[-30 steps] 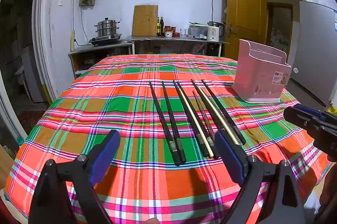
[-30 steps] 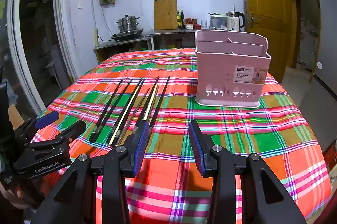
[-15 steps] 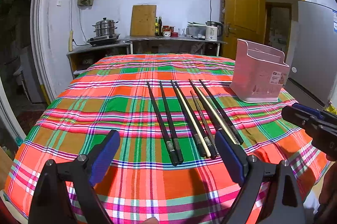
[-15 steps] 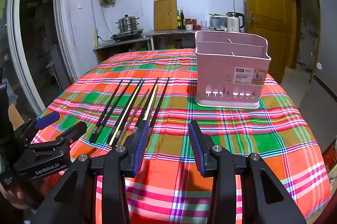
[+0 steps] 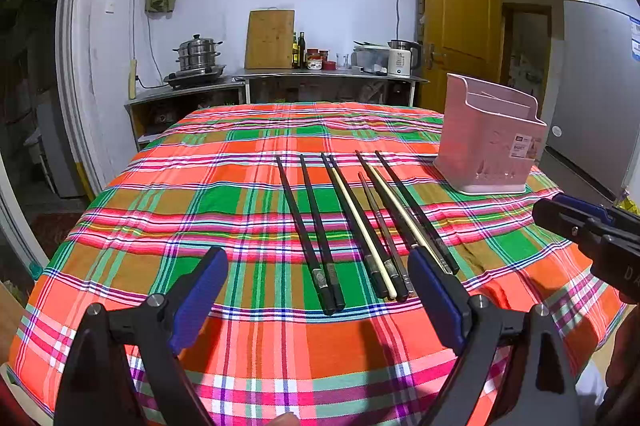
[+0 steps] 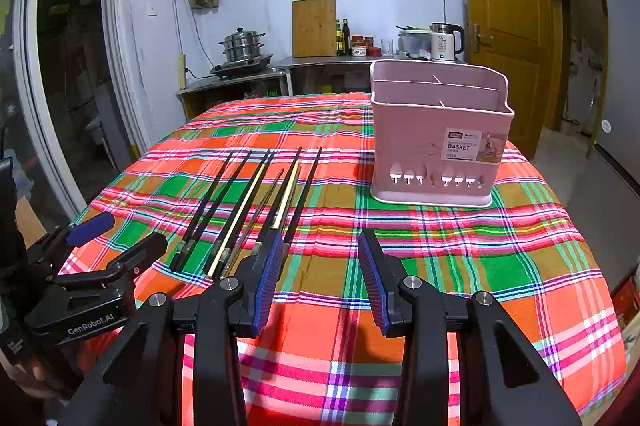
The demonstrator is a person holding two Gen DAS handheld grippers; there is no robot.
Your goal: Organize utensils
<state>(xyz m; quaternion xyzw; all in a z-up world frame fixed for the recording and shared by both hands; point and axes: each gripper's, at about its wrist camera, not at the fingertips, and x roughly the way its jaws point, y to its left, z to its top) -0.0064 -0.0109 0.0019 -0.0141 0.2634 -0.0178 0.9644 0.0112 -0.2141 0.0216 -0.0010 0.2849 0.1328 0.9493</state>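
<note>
Several chopsticks (image 5: pixel 352 222), mostly black with two cream ones, lie side by side on the plaid tablecloth (image 5: pixel 192 194); they also show in the right wrist view (image 6: pixel 248 210). A pink utensil basket (image 5: pixel 490 142) stands upright at the right; its compartments show no utensils in the right wrist view (image 6: pixel 438 134). My left gripper (image 5: pixel 318 300) is open wide and empty, hovering just short of the chopsticks' near ends. My right gripper (image 6: pixel 320 282) is open and empty, to the right of the chopsticks and in front of the basket.
The table's near edge drops off below both grippers. Behind the table stand a counter with a steamer pot (image 5: pixel 198 56), a cutting board (image 5: pixel 270 40), bottles and a kettle (image 5: pixel 402 58). A wooden door (image 5: pixel 460 26) and a fridge (image 5: pixel 596 86) are at the right.
The left wrist view has shifted very slightly; the chopsticks, basket and both grippers' openings are unchanged.
</note>
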